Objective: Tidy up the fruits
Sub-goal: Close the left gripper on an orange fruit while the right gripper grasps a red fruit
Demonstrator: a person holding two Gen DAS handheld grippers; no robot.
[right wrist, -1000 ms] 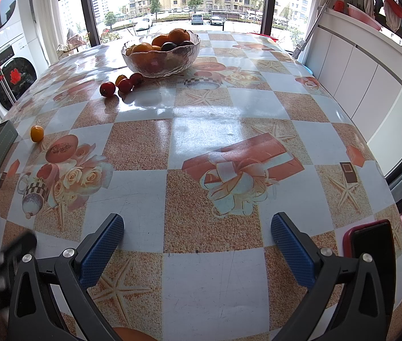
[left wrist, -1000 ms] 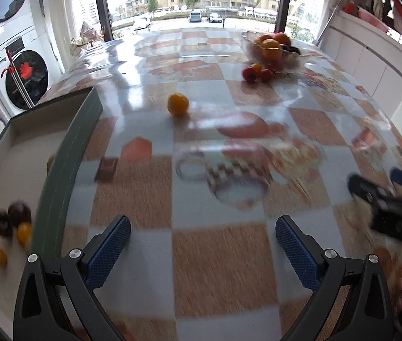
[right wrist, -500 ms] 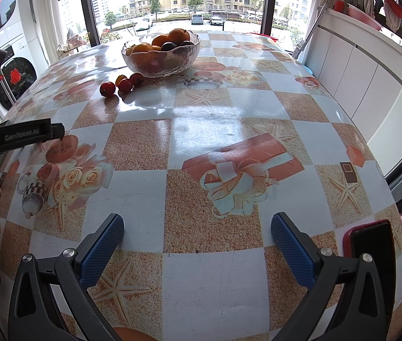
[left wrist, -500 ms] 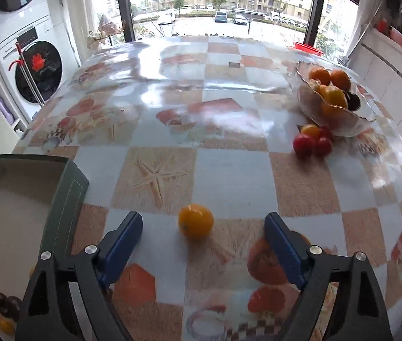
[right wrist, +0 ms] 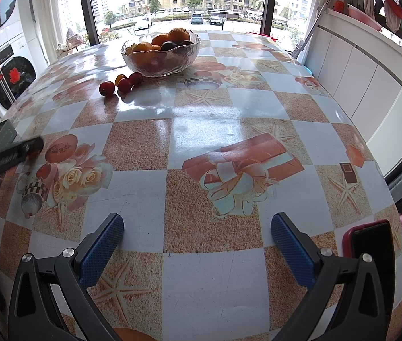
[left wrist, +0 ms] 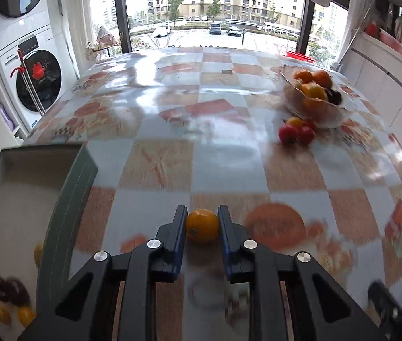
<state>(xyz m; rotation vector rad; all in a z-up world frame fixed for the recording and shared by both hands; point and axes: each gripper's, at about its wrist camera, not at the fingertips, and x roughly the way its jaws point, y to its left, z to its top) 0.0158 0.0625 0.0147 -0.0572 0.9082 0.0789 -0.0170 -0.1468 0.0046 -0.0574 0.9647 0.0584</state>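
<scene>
Your left gripper (left wrist: 202,221) has its jaws pinched onto the small orange fruit (left wrist: 202,226) low over the tablecloth — the green box (left wrist: 67,199) lies just to its left — while your right gripper (right wrist: 197,244) hangs wide and empty, farther off.

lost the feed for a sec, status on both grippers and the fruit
Left hand-held gripper shut on orange fruit. Right hand-held gripper open, empty, over table. Box left, path clear.
</scene>
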